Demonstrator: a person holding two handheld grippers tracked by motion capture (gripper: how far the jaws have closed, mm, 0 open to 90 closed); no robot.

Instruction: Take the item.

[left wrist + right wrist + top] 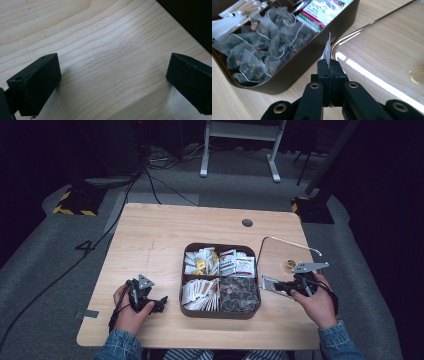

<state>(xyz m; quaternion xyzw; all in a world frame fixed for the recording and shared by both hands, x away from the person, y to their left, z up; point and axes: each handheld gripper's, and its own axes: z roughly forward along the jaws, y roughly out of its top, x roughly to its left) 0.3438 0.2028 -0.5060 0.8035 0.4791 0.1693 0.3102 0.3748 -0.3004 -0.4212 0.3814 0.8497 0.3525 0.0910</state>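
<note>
Pinching a flat sachet (327, 50) edge-on, the right tool (329, 65) sits at three o'clock of the brown tray (220, 312), with the clear lid (280, 251) just behind. The left tool (159, 304) rests spread wide on bare desk (105, 50). Sachet print unreadable.

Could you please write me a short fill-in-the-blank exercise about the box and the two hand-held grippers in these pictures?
1. The brown box is divided into ____ compartments.
2. The right hand-held gripper is shut on a thin ____.
3. The left hand-held gripper has its jaws ____ over the bare table.
4. The clear lid lies on the table ____ the box.

Missing words: four; packet; open; beside
</note>
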